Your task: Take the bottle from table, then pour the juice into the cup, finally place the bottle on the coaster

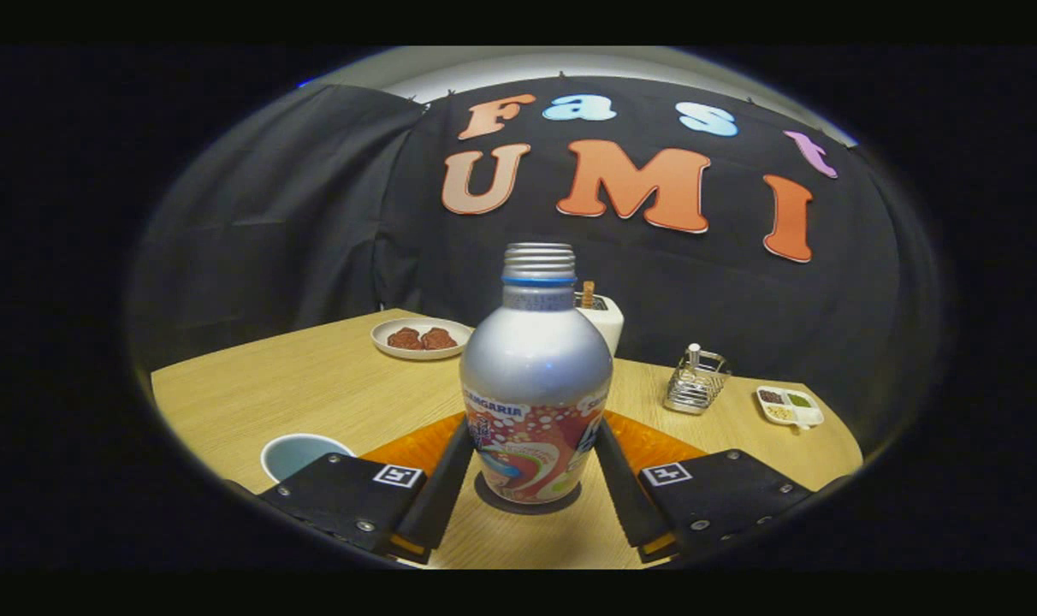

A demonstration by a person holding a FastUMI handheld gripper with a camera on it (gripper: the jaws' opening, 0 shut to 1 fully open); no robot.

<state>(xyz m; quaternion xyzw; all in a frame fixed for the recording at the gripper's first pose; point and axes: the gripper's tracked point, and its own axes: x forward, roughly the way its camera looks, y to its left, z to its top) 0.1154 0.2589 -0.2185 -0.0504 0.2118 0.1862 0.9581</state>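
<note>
The cup point(300, 452) is kept left of the fingers, within pouring reach. The bottle point(536, 385) stands upright on a dark coaster point(494, 499), clasped at both sides by the gripper point(531, 466) for a steady hold.

Silver bottle point(536, 385) upright, uncapped — orange coaster point(655, 445) behind, cup point(300, 453) left.

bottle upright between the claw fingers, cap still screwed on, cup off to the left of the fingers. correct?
One thing is wrong: the cap is off. The gripper view shows bare screw threads at the neck of the bottle, with no cap on them. The rest holds: the bottle stands upright on the table between the fingers of the claw, and the cup sits off to the left of the fingers.
</note>
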